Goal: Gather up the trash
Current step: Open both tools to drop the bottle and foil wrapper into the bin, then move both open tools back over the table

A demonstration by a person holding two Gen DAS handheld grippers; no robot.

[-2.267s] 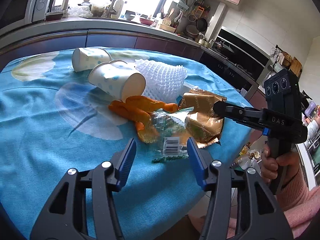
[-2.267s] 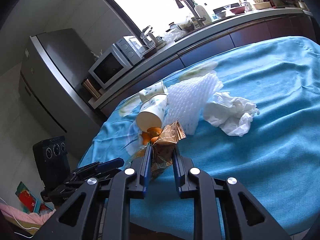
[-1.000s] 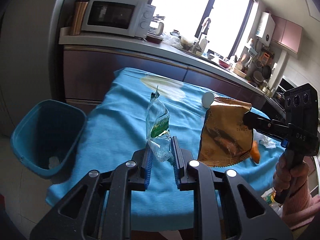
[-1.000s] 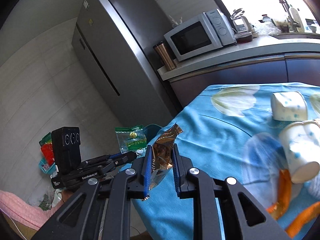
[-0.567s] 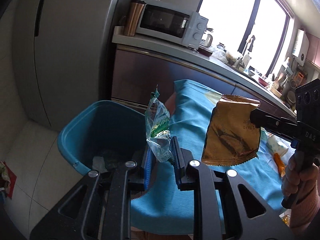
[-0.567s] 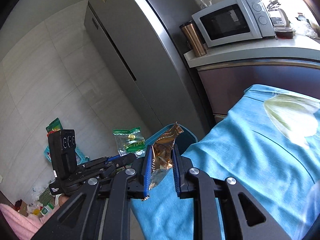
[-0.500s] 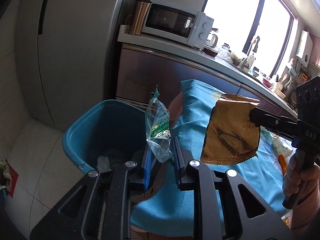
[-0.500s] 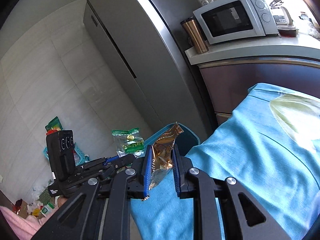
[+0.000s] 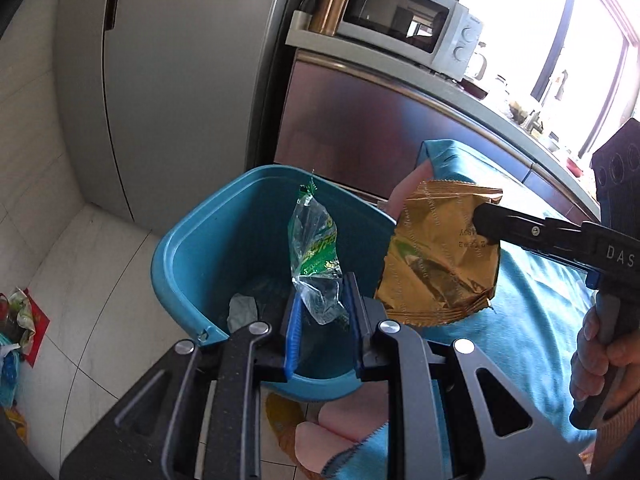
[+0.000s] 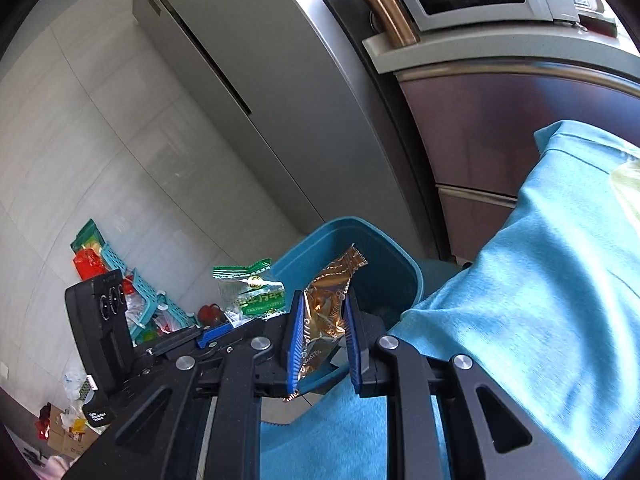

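Left wrist view first: my left gripper [image 9: 322, 312] has its blue pads drawn in narrow on the lower end of a clear plastic wrapper with green print [image 9: 316, 256], which stands up from the pinch. Behind and below the wrapper is the open mouth of the teal trash bin [image 9: 180, 248]; crumpled scraps lie at its bottom. To the right, my right gripper [image 9: 486, 226] reaches in from the side, its dark fingers clamped on the upper right edge of a gold foil packet [image 9: 436, 260]. That packet hangs beside the bin's right rim, in front of the blue tablecloth [image 9: 532, 320]. My right hand [image 9: 600, 360] wraps the handle at the frame edge.

Right wrist view: my right gripper [image 10: 322, 330] is nearly closed, pads pressing both sides of the gold foil packet [image 10: 326, 300], whose twisted top points up in front of the teal trash bin [image 10: 384, 276]. Just to the left, my left gripper [image 10: 218, 332] holds the clear plastic wrapper with green print [image 10: 252, 294], left of the bin's rim. The blue tablecloth [image 10: 540, 300] fills the right side.
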